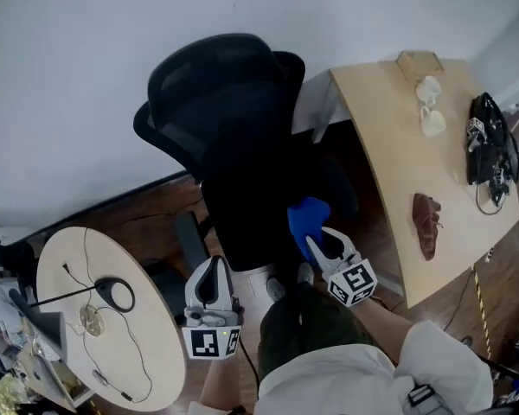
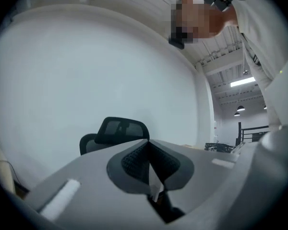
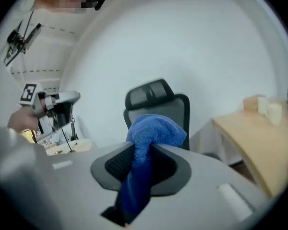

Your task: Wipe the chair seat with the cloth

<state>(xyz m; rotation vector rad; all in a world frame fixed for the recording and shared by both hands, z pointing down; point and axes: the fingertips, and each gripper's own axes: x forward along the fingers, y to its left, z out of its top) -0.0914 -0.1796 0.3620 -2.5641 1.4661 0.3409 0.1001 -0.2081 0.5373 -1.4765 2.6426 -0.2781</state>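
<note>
The right claw (image 1: 315,242) was closed on the blue cloth (image 1: 308,218). In the right gripper view the cloth ran down between the two jaws, and a bunched end stood up above the jaw tips. In the head view that bunch lay over the front right part of the black seat (image 1: 246,223) of the chair (image 1: 229,102). Contact between cloth and seat could not be confirmed. The right claw pointed toward the chair back, which stood upright behind the cloth in the right gripper view.

The left claw (image 1: 212,264) was fully closed and empty: in the left gripper view its jaws met along one line with nothing between them. It was held at the front left corner of the seat, just beside it and apart from the cloth. It also pointed toward the chair back.

A rectangular wooden counter (image 1: 385,145) stood to the right of the chair. It carried a brown item (image 1: 426,225) near its front, two small white items (image 1: 430,108) toward its far end and a black device (image 1: 489,141) at its right edge. A round pale counter (image 1: 65,253) stood to the left of the chair, with a thin black cable (image 1: 131,353) lying across it. The floor (image 1: 156,210) was dark brown wood.
</note>
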